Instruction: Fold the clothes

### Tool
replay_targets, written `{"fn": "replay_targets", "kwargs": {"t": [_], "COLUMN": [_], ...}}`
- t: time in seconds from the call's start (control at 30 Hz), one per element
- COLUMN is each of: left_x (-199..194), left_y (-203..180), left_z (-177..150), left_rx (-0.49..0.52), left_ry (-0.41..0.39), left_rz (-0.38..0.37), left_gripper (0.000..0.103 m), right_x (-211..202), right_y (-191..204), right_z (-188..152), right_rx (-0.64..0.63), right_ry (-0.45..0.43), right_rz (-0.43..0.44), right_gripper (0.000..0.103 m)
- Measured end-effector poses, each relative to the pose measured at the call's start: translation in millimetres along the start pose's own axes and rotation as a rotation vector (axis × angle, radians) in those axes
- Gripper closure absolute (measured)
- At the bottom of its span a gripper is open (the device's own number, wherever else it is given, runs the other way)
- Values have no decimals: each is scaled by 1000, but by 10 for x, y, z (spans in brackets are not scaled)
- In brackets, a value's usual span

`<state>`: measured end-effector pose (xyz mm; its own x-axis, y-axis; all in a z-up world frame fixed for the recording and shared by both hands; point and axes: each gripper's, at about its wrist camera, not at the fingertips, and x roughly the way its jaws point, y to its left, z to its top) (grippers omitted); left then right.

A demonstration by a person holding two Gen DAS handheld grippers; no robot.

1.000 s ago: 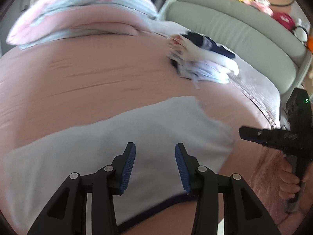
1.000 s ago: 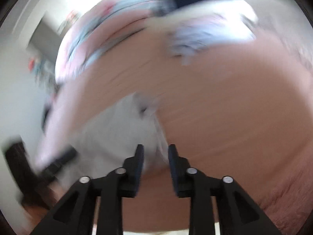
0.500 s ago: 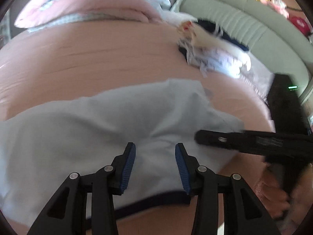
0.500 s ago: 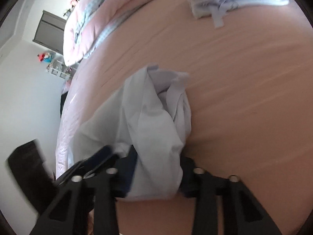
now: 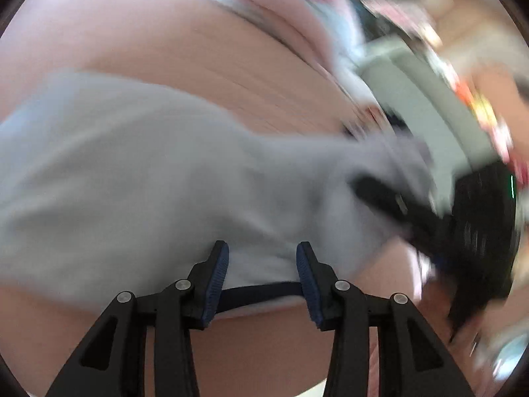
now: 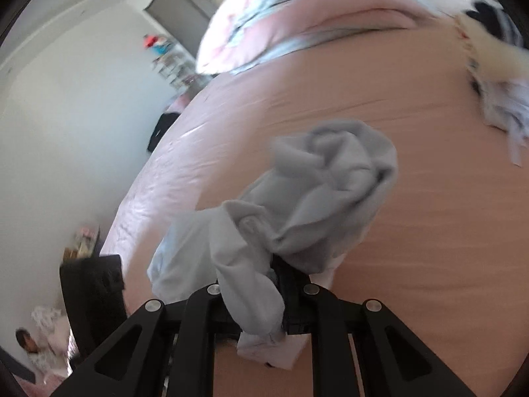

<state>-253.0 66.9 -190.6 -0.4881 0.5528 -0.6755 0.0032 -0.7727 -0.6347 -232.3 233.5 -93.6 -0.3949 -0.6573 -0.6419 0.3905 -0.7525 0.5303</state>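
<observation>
A pale blue-grey garment (image 5: 148, 172) with a navy hem lies spread on the pink bed sheet (image 5: 198, 76). My left gripper (image 5: 263, 264) is open at its near edge, and the hem runs between the blue pads without being pinched. The right gripper (image 5: 390, 198) shows as a blurred black shape holding the garment's right end. In the right wrist view the garment (image 6: 330, 192) is bunched and draped over my right gripper (image 6: 264, 284). Its jaws are closing on the cloth, which hides the fingertips. The left gripper's black body (image 6: 92, 284) is at lower left.
A pile of other clothes (image 6: 496, 106) lies on the sheet (image 6: 429, 231) at far right. A folded pink and blue quilt (image 6: 297, 16) is at the bed's far end. A grey-green padded headboard (image 5: 423, 106) runs along the bed's edge, and a white wall (image 6: 66, 115) stands left.
The right gripper has closed on the garment's end and gathered it into a raised bunch. The left view has rolled and moved closer, so the navy hem now lies between its pads.
</observation>
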Motion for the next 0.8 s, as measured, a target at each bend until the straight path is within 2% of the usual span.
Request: {"fn": "replay_targets", "kwargs": {"t": [0.07, 0.13, 0.2, 0.27, 0.33, 0.37, 0.4, 0.43, 0.47, 0.53, 0.67, 0.8], "left_x": [-3, -13, -126, -294, -462, -472, -428, -385, -356, -334, -386, -382], "left_y": [153, 121, 83, 158, 233, 272, 273, 240, 192, 86, -45, -244], "left_z": [46, 72, 119, 200, 281, 321, 346, 353, 347, 299, 253, 279], "left_rx": [-39, -20, -19, -71, -123, -143, -142, -122, -88, -5, 100, 208], "left_ry": [20, 28, -14, -83, -152, -140, -101, -67, -46, -29, 0, 17], "left_rz": [-20, -2, -1, -64, -127, -191, -237, -251, -250, -200, -271, -266], "left_gripper": [64, 64, 64, 64, 51, 31, 25, 25, 25, 25, 25, 25], "right_x": [22, 63, 192, 330, 393, 419, 401, 365, 328, 229, 21, -66], "right_y": [186, 347, 433, 489, 502, 509, 506, 499, 493, 473, 375, 223], "right_z": [0, -63, -119, -169, -271, -325, -357, -380, -403, -429, -355, -398], "right_rx": [-61, -120, -154, -178, -190, -196, -199, -200, -201, -201, -191, -144], "right_ry": [9, 34, 69, 108, 148, 168, 174, 174, 175, 166, 132, 128], "right_rz": [17, 62, 67, 63, 68, 73, 83, 97, 111, 136, 129, 145], "right_gripper": [90, 90, 89, 89, 87, 82, 79, 71, 56, 46, 41, 40]}}
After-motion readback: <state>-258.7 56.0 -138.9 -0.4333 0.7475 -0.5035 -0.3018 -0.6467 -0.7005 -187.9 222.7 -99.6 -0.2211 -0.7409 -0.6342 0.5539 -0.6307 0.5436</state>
